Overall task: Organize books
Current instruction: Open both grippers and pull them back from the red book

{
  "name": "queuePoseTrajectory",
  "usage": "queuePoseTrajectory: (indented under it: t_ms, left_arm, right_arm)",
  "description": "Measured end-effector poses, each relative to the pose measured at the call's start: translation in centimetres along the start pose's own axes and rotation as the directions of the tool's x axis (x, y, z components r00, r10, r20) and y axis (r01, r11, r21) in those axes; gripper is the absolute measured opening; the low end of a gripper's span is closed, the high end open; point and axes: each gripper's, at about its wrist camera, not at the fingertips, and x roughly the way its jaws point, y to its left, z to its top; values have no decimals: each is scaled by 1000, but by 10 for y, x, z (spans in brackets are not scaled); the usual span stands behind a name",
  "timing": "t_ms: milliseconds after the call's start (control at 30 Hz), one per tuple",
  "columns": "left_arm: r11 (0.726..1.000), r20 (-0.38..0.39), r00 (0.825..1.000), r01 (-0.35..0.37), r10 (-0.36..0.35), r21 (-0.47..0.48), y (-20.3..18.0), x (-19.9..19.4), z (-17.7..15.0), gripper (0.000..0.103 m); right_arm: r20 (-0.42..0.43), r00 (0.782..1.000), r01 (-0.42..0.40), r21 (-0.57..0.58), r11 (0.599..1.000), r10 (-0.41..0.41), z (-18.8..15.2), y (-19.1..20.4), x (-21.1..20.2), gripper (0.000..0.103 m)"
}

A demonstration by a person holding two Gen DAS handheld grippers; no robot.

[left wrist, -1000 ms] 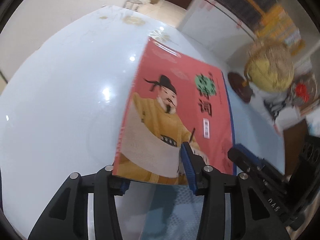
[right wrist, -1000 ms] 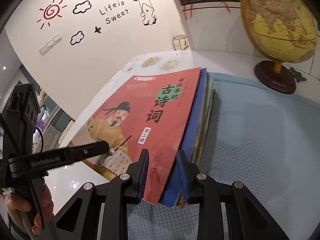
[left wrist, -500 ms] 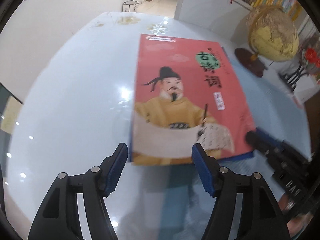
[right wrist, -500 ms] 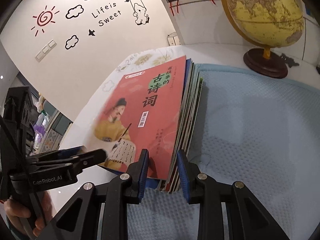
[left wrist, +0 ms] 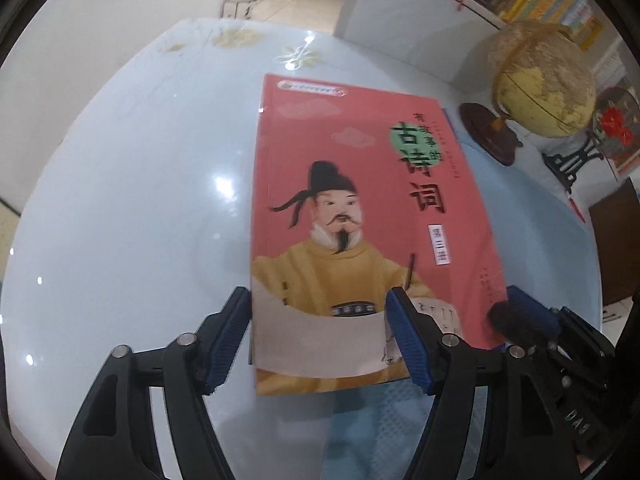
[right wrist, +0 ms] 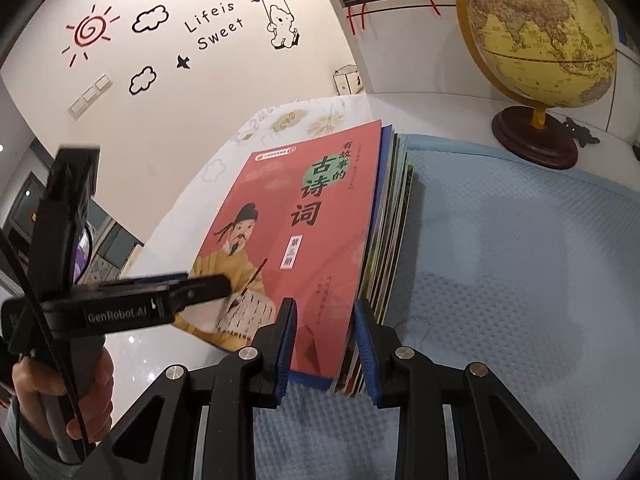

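A stack of thin books (right wrist: pixel 390 248) lies half on a blue mat, topped by a red book (left wrist: pixel 360 208) with a man in a yellow robe on its cover. My left gripper (left wrist: pixel 318 340) hovers over the red book's near left corner, its jaws opening. One finger stands at the book's left edge and the other over the cover, and neither pad presses on it. The right wrist view shows it from the side (right wrist: pixel 208 285). My right gripper (right wrist: pixel 326 344) is shut on the stack's near right corner and shows in the left wrist view as well (left wrist: pixel 514 312).
A yellow globe (right wrist: pixel 536 28) on a dark round base stands behind the mat (right wrist: pixel 520 260). The glossy white table (left wrist: pixel 120 200) stretches left of the stack. A red flower ornament (left wrist: pixel 616 128) sits at the far right. A person's hand (right wrist: pixel 48 380) holds the left gripper's handle.
The left gripper let go of the red cover's near edge and its jaws widened. The cover, lifted and tilted before, now lies flat on the stack. The right gripper kept its hold.
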Motion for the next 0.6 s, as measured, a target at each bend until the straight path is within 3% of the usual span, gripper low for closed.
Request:
queuePoseTrajectory:
  t_ms: [100,267,400,500,600]
  left_arm:
    - [999,4,999,-41,41,22,-7,0,-1,67]
    - [999,7,999,-46,46,23,-12,1,-2,67]
    - [993,23,996,-87,85,81,-22,-2,-4,67]
    - [986,107,985,-141,132,88,-31,-26,-9,67]
    - [982,215,970,-141,112,125,-59,-64,-18,67]
  right_arm:
    - [-7,1000,5,0,1000,-5,-6,2,-2,28]
    - [-12,1000,22,-11,1000,-22,-11,4,-4,29]
    - [-23,1000,17,-4,1000,-17,-13,5,-8,31]
    - [-34,999,30,33,999,-29,-14,-4,-28,31]
    - [10,996,84,31,996,-84,-17,-19,-72,35]
